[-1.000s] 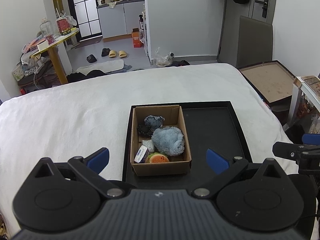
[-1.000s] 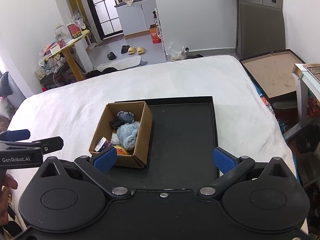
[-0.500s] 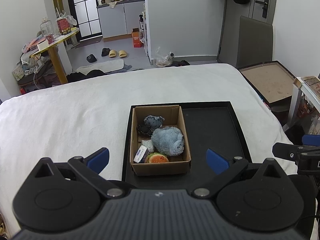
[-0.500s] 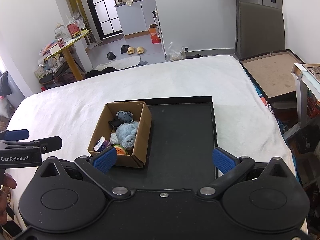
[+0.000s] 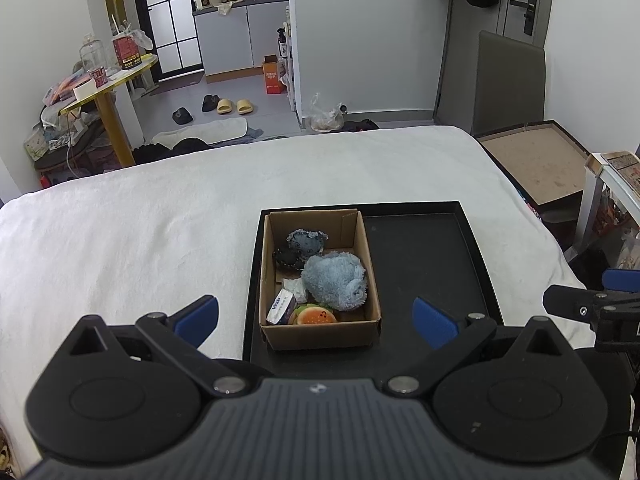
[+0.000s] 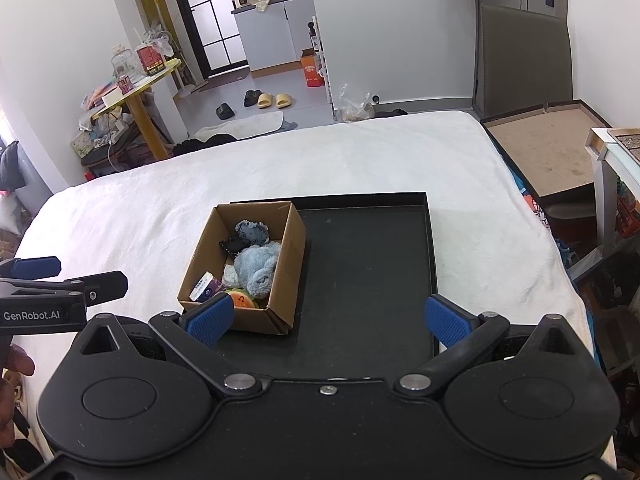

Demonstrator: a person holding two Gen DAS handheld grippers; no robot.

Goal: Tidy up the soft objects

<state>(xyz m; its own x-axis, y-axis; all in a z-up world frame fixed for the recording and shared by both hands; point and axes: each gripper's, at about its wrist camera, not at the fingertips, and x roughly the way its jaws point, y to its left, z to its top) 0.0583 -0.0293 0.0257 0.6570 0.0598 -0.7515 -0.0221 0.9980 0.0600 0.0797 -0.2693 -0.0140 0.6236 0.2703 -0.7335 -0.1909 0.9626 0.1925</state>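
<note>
We record a white blanket [image 5: 168, 224] covering a bed, the largest surface in both wrist views. On it lies a black tray [image 5: 424, 256], shallow-rimmed, its right half bare. A brown cardboard box [image 5: 320, 334] stands inside the tray against its left rim, at 12 o'clock from the left gripper and at roughly 10 o'clock from the right gripper.

The box holds the soft objects. The largest is a light blue plush toy [image 5: 335, 280] toward the box's right wall. At 11 o'clock from it sits a smaller grey-blue plush [image 5: 306, 239], with a black knitted item [image 5: 286, 258] touching it on the near left. At 6 o'clock from the blue plush we note an orange burger-shaped toy [image 5: 314, 316] against the near wall, and just beside it at 9 o'clock a small tissue pack [image 5: 281, 306]. A crumpled white scrap [image 5: 295, 287] lies between the pack and the blue plush; we cannot tell what it is.

The left gripper [image 5: 316, 316] hovers above the near end of the tray, its blue-padded fingers [image 5: 198, 316] spread wide and holding nothing. The right gripper [image 6: 327, 318] hovers likewise over the tray, fingers [image 6: 442, 318] wide apart and empty. A fingertip of the person's hand [image 6: 16, 362] shows at the left edge of the right wrist view.
</note>
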